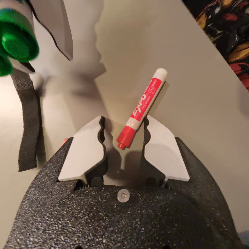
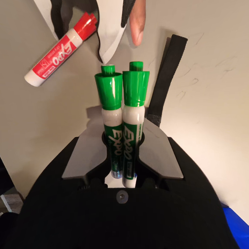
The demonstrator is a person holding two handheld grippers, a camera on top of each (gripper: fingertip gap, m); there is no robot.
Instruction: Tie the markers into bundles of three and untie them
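R gripper (image 2: 123, 136) is clamping two green markers (image 2: 133, 121) side by side. L gripper (image 1: 124, 129) is gaping wide w/ nothing held, red marker (image 1: 142, 107) lying btwn its tips; black strap (image 2: 167, 80) lying near.

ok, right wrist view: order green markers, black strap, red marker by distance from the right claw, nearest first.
1. Green markers: two, clamped in the right claw.
2. Black strap: flat on the table, just right of the claw.
3. Red marker: far left, by the left claw.
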